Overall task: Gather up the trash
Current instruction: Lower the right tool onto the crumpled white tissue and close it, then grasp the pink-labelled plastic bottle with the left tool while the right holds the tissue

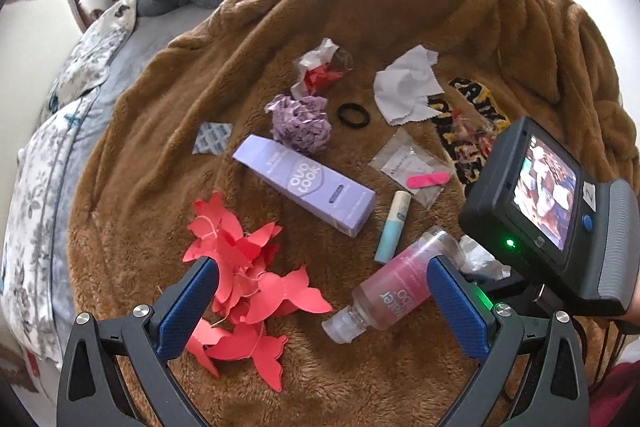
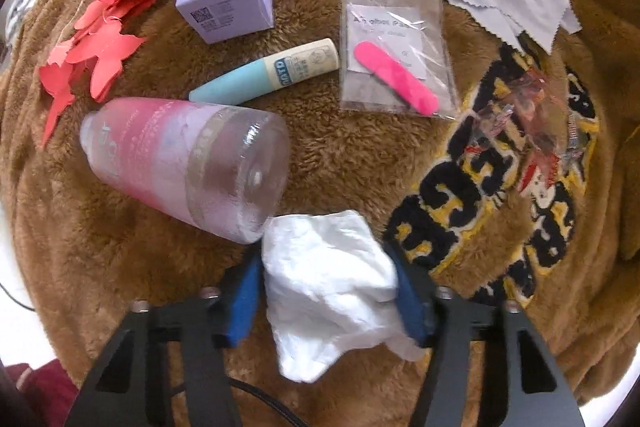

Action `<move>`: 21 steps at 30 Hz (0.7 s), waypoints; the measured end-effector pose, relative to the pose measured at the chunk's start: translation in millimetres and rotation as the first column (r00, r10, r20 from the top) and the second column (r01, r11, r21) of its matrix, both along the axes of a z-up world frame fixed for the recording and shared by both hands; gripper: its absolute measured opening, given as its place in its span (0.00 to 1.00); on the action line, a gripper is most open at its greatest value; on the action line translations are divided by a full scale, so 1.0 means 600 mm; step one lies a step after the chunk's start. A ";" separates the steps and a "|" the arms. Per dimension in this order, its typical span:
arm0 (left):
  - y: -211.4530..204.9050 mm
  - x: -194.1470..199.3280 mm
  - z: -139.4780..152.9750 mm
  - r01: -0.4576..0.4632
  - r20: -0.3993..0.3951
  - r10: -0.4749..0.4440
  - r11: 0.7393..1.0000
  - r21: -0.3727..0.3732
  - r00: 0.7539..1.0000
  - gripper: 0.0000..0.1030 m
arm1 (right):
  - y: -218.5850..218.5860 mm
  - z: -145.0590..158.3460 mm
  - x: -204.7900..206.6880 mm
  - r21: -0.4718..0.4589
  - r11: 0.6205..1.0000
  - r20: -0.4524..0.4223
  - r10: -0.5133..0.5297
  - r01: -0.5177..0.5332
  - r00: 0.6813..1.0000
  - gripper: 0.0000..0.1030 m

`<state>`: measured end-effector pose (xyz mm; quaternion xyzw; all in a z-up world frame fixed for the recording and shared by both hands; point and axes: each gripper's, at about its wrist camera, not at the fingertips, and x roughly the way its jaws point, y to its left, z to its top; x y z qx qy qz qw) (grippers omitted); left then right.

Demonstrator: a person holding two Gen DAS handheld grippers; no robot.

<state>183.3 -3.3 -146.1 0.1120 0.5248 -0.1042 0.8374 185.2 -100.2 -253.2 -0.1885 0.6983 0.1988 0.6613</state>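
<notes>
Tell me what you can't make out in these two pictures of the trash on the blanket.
- Left wrist view: most of the white tissue is hidden behind the right gripper's body.
- Right wrist view: whether the right gripper presses the tissue; motion blur smears the pads.
- Right wrist view: the bottle label text is blurred.
- Both views: small print on the clear packet is too faint.

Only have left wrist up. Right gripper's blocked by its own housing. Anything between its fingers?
Observer: Yes, a crumpled white tissue sits between the right gripper's blue pads.
Operator: What's next to the tissue?
Observer: Its top corner touches the base of the pink bottle, which lies on its side.
Operator: What's under that clear wrapper on the jacket?
Observer: Black and yellow embroidered lettering on the brown fleece jacket.
</notes>
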 end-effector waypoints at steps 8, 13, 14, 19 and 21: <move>-0.031 -0.010 -0.016 0.121 0.021 -0.121 0.992 0.024 0.992 1.00 | -0.003 0.014 0.008 0.034 0.999 -0.013 -0.027 0.027 1.000 0.16; -0.062 -0.004 -0.038 0.191 0.001 -0.191 0.982 0.004 0.982 1.00 | -0.009 0.027 -0.002 0.048 0.998 -0.011 -0.051 0.052 0.999 0.16; -0.067 -0.004 -0.041 0.198 -0.002 -0.198 0.980 -0.003 0.980 1.00 | -0.015 0.025 -0.008 0.051 0.997 -0.014 -0.056 0.057 0.998 0.15; -0.088 0.005 -0.064 0.217 -0.040 -0.218 0.976 -0.035 0.975 0.99 | -0.040 0.033 -0.023 0.051 0.996 -0.023 -0.071 0.072 0.997 0.15; -0.091 0.008 -0.075 0.214 -0.065 -0.218 0.975 -0.056 0.974 0.98 | -0.049 0.026 -0.024 0.050 0.995 -0.034 -0.083 0.085 0.996 0.15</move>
